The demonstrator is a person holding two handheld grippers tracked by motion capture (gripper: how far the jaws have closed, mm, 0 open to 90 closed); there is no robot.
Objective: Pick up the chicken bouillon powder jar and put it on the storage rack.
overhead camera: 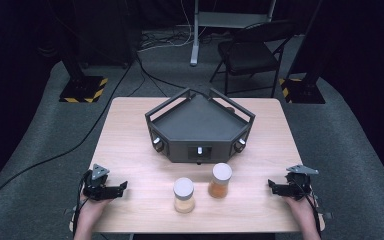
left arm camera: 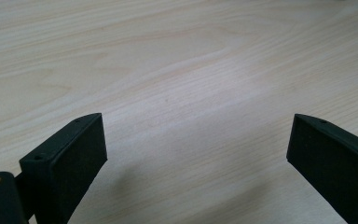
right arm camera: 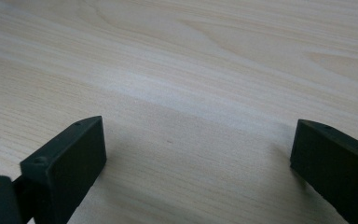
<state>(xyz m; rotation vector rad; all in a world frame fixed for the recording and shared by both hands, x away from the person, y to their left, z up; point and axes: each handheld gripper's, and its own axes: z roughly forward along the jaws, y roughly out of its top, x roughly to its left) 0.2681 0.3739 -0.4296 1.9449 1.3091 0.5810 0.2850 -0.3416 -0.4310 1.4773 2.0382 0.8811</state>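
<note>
Two jars stood near the front middle of the wooden table [overhead camera: 130, 150]: the paler jar [overhead camera: 184, 195] and, at about its 1 o'clock and just apart from it, the darker amber jar [overhead camera: 220, 180], both upright with pale lids; what they held was too small to make out. Behind them, at 12 o'clock, sat a dark angular tray [overhead camera: 198, 125] with knobs on its front faces, whose far wall hid something reddish at its back edge. The left gripper [overhead camera: 123, 187] lay at the jars' 9 o'clock, pointing in toward them, well apart; its own view showed its jaws spread wide over bare wood grain with nothing between them. The right gripper [overhead camera: 271, 185] lay at 3 o'clock, likewise pointing inward, jaws wide apart over bare table. Both hands came in from the near edge, their forearms cut off by the frame. Open tabletop ran between each gripper and the jars, and the grippers rested close to the near edge.
</note>
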